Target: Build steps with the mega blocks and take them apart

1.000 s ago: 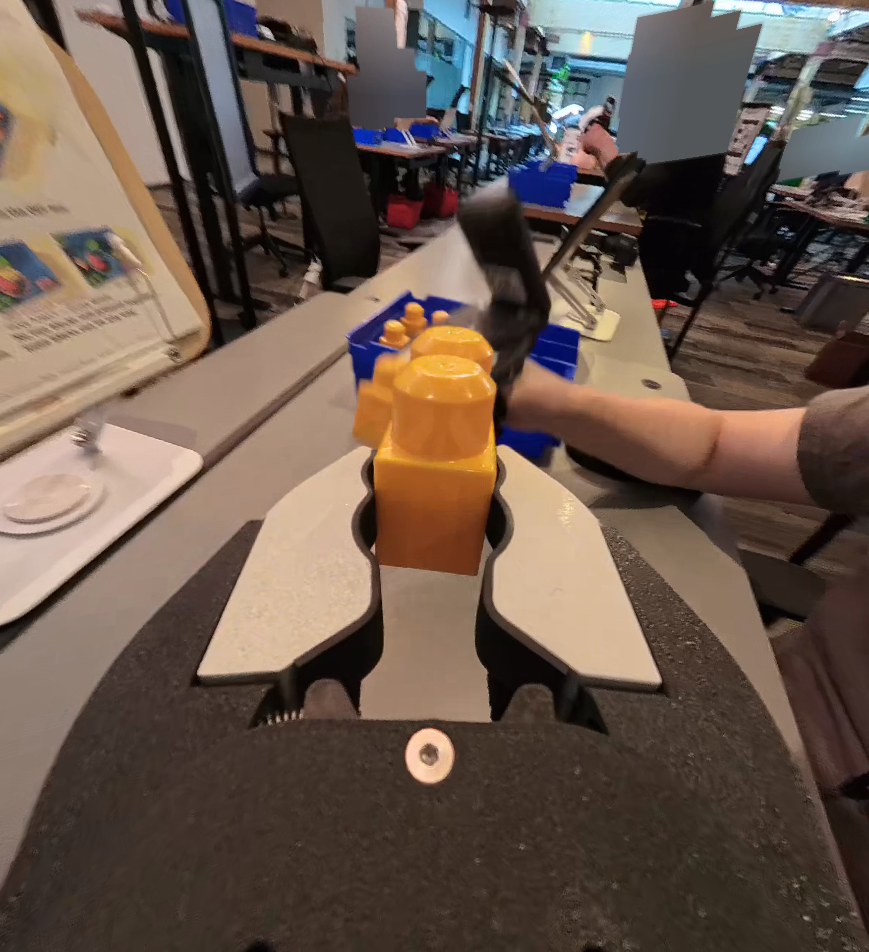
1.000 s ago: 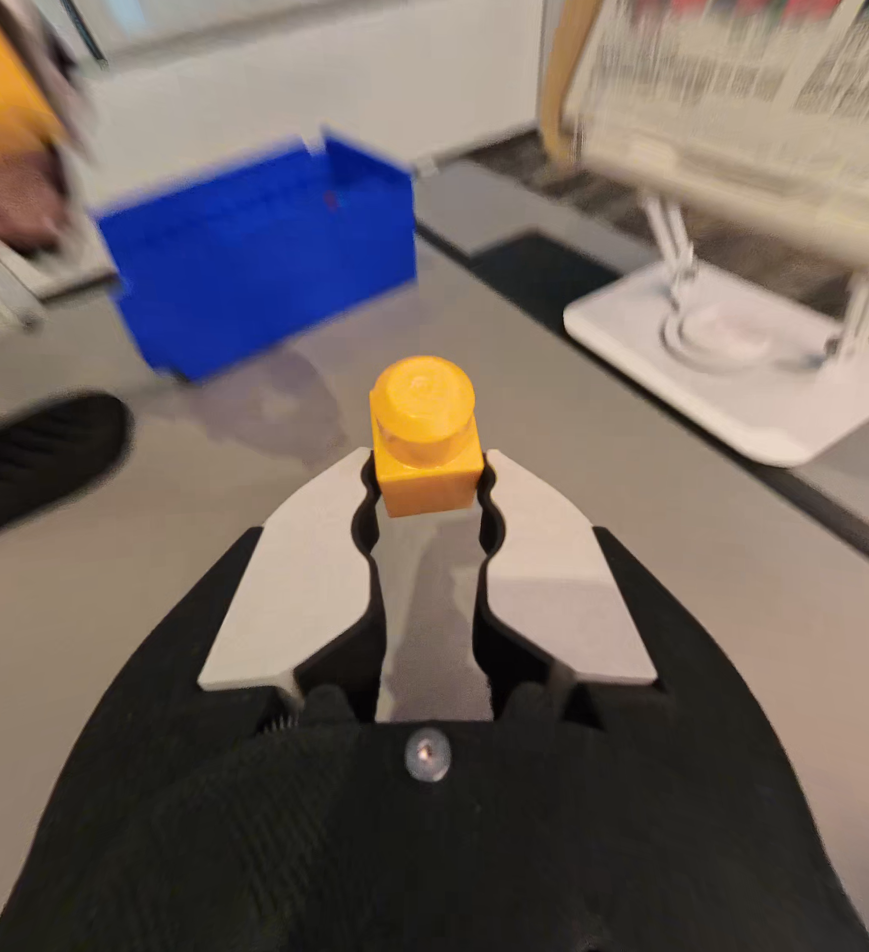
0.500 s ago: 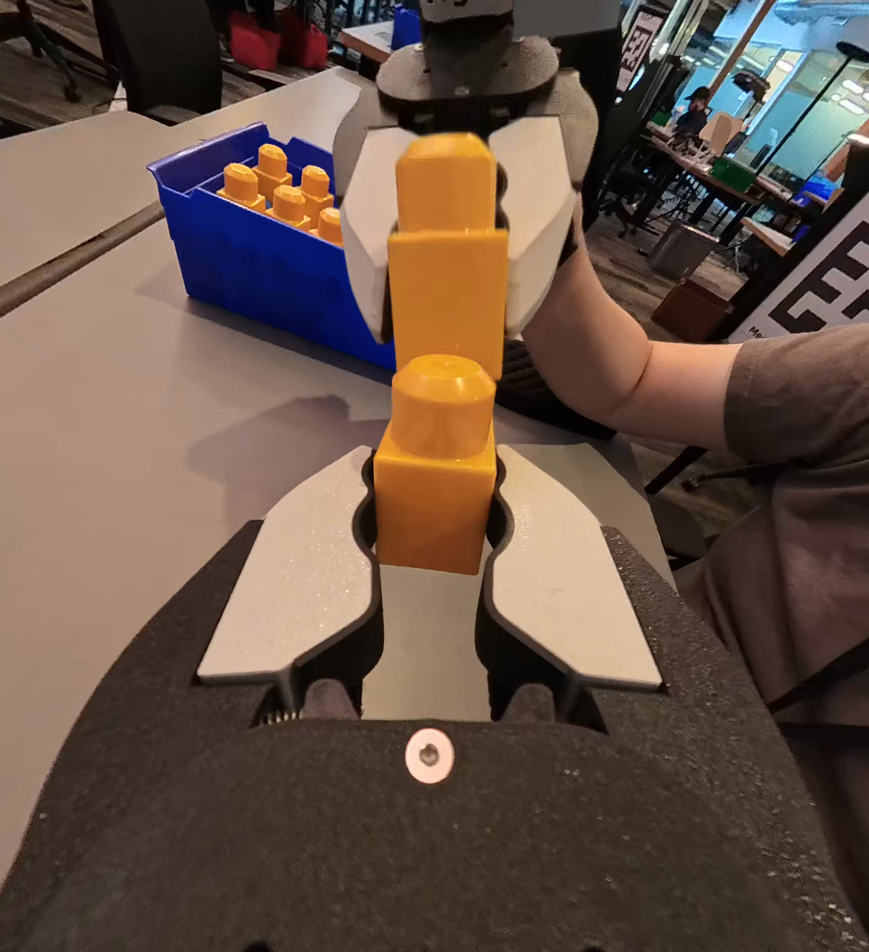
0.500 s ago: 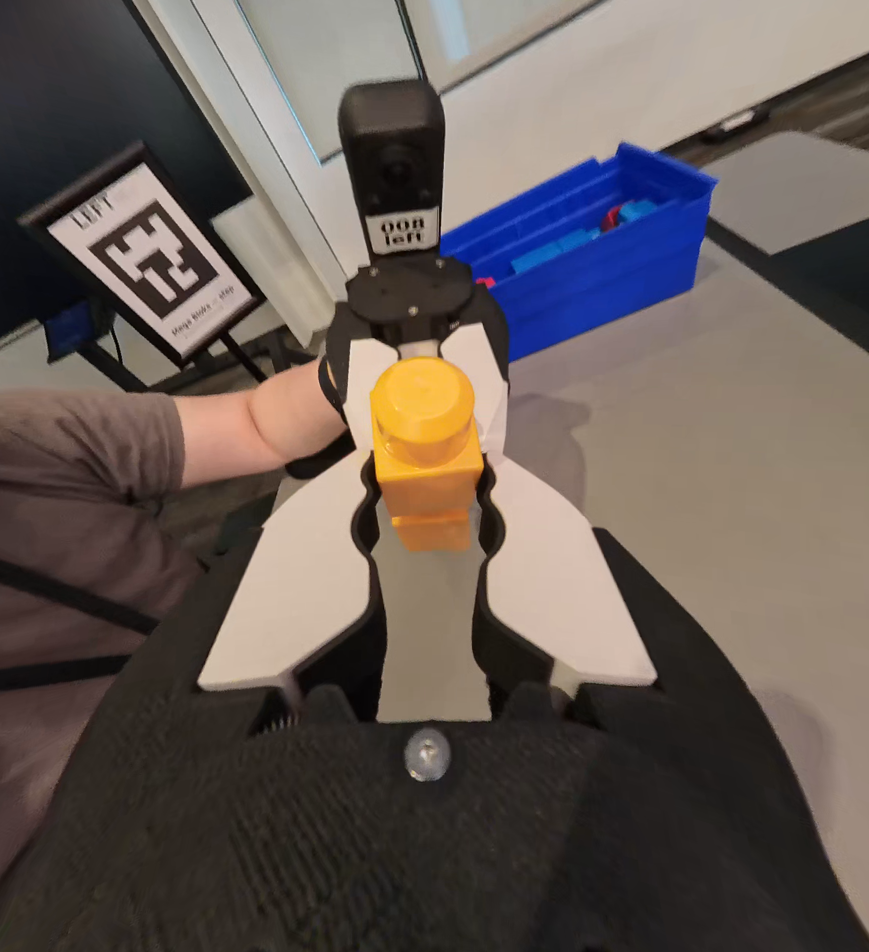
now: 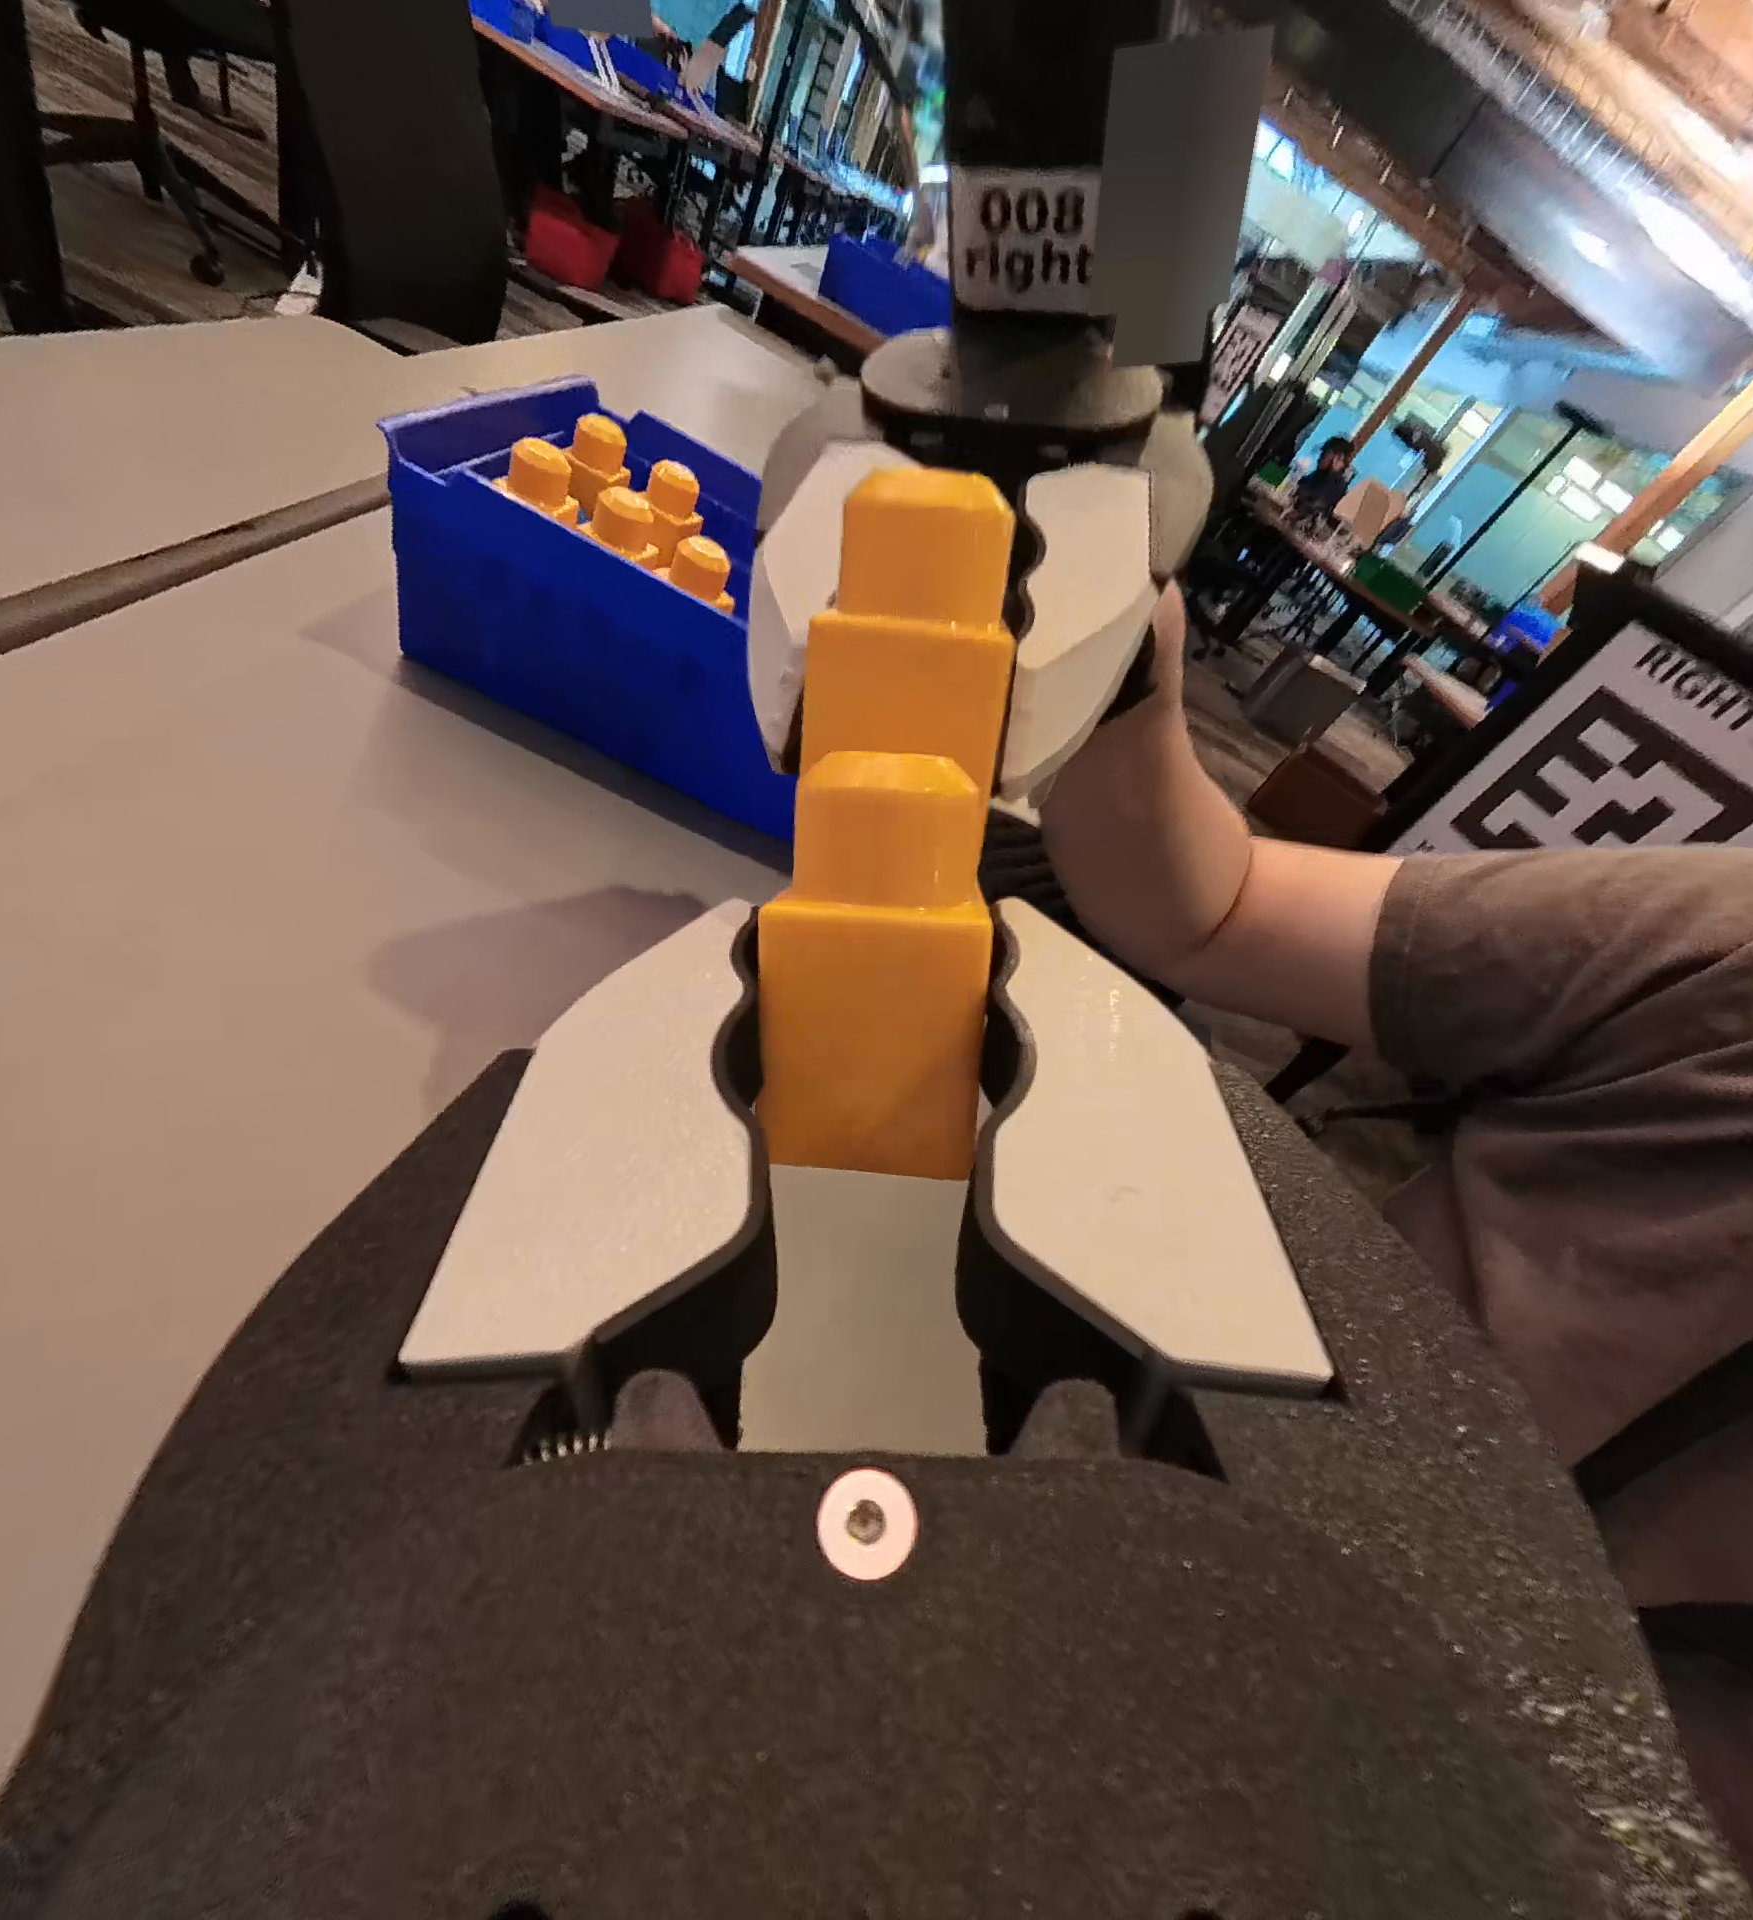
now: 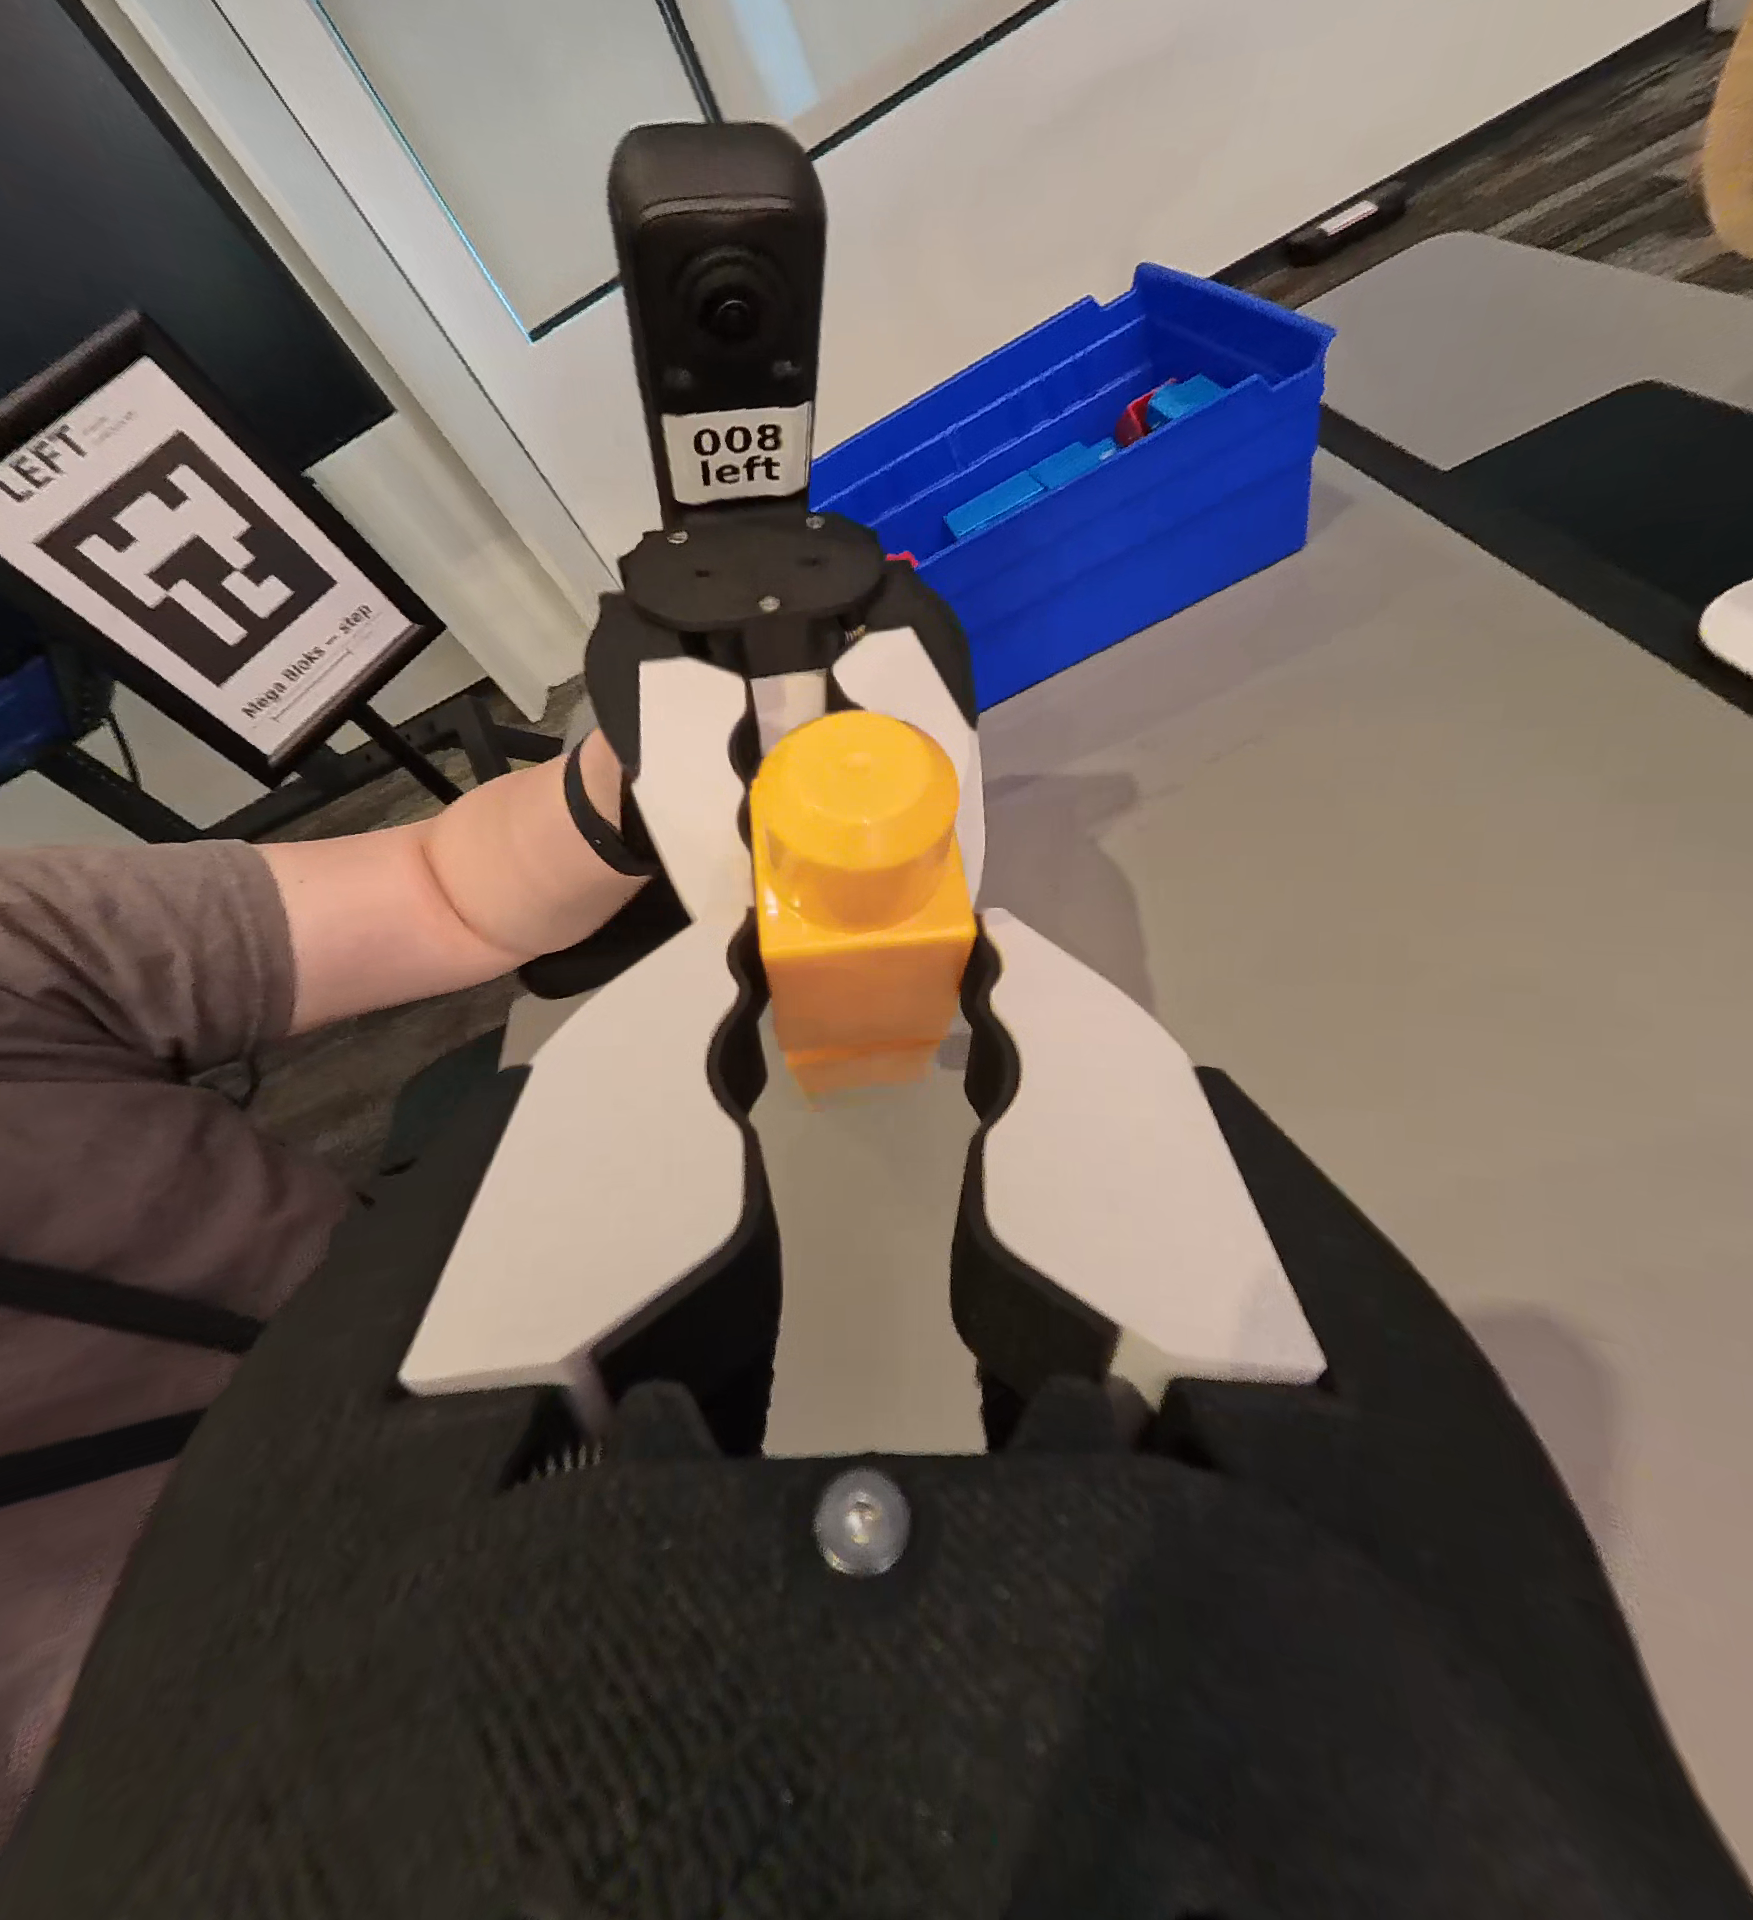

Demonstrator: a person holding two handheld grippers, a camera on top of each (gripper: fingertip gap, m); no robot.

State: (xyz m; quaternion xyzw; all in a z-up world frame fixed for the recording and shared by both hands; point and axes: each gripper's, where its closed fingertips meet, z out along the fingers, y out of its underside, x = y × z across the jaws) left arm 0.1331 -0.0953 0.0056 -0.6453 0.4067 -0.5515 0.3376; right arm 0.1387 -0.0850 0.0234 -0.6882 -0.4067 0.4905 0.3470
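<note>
Since half a second ago, the right gripper (image 5: 903,665) has been brought nearer to the left gripper (image 5: 872,997), and in the left wrist view the gap between the two orange blocks has nearly vanished. A single-stud orange block (image 5: 872,997) is pinched between the left fingers, stud pointing away from the holder. A second orange block (image 5: 913,665) is pinched likewise in the right gripper, just above and beyond the first block's stud. Whether the stud has entered the upper block's hollow cannot be told; the right wrist view suggests overlap.

For the step to be done well, the upper block's underside should be kept square over the lower stud, and pressure should be applied straight along the stud's axis, since any tilt would likely jam the blocks. Both grips should be kept firm until seating is felt. Beyond the held blocks, a blue bin (image 5: 560,623) of orange blocks (image 5: 633,499) rests on the grey table (image 5: 176,883).
</note>
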